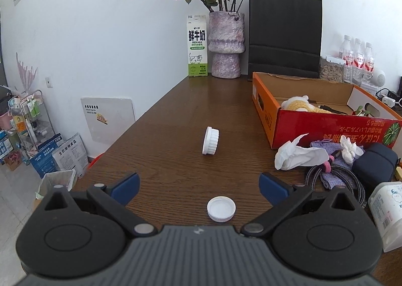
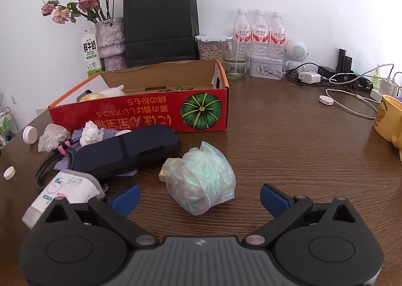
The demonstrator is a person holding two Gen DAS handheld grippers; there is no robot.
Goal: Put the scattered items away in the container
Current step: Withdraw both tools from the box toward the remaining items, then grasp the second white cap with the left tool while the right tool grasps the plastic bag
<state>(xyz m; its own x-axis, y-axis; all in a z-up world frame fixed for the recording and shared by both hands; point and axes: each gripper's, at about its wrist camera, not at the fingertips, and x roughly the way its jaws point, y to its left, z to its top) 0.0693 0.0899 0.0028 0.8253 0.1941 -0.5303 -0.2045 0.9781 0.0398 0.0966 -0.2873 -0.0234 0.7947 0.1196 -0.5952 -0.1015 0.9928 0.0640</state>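
The container is a red and orange cardboard box (image 1: 314, 127) (image 2: 150, 110) with a plush toy (image 1: 296, 103) inside. My left gripper (image 1: 199, 186) is open and empty; a small flat white cap (image 1: 221, 208) lies on the table between its fingers, and a ribbed white lid (image 1: 210, 140) stands on edge farther ahead. My right gripper (image 2: 199, 196) is open and empty, with a crumpled clear plastic bag (image 2: 201, 180) between its fingers. In front of the box lie crumpled tissues (image 2: 51, 136), a navy case (image 2: 125, 151), a braided cable (image 2: 47, 165), purple cloth and a tissue pack (image 2: 65, 190).
A vase of dried roses (image 1: 226, 44), a milk carton (image 1: 197, 47) and a black paper bag (image 1: 285, 34) stand at the back. Water bottles (image 2: 258, 32), a tin, chargers with cables (image 2: 351, 102) and a yellow mug (image 2: 389, 120) sit at the right. The table's left edge drops to floor clutter.
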